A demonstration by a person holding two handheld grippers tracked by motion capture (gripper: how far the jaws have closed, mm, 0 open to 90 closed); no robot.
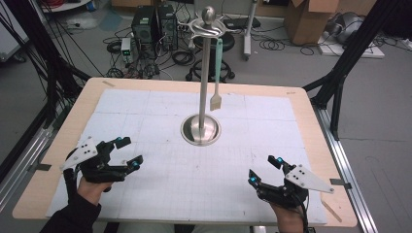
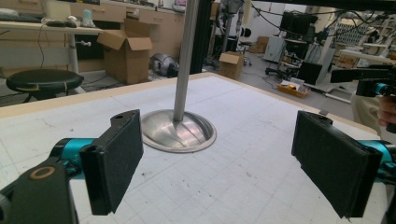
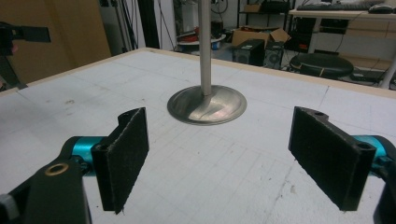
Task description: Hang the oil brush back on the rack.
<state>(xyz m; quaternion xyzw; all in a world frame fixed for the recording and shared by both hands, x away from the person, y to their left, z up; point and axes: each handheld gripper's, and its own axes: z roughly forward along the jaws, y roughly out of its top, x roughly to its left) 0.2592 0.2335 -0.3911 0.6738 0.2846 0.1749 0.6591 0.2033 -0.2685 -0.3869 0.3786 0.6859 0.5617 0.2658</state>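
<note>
Steel utensil stand (image 1: 201, 129), a tall polished pole on a round domed base, stands upright at the middle of the bench (image 1: 73, 116), a pale wooden top covered by a white gridded mat (image 1: 194, 184). It is the thing nearest both tools, so I treat it as the work in hand. From its hooked crown hangs a pale green silicone spatula (image 1: 216, 77), blade down, just beside the pole and clear of the base.

Risks, as I judge them:
- The stand is tall and top-heavy. A sideways push on the pole could tip it or slide the base across the mat.
- The spatula hangs free. A knock to the pole could swing it off its hook.
- Approaching from both sides at once could bring the two tools together at the pole.

State of tools: I hold the left hand-held gripper (image 1: 127, 153) near the front left of the mat, jaws spread wide, nothing between them. The right hand-held gripper (image 1: 265, 170) sits near the front right, likewise wide apart and empty. Both are well apart from the stand.

Obstructions: bare mat lies between each tool and the base. Beyond the bench, cardboard boxes (image 1: 311, 19), cables and a black stool (image 2: 44, 81) stand on the floor, out of the working path.
</note>
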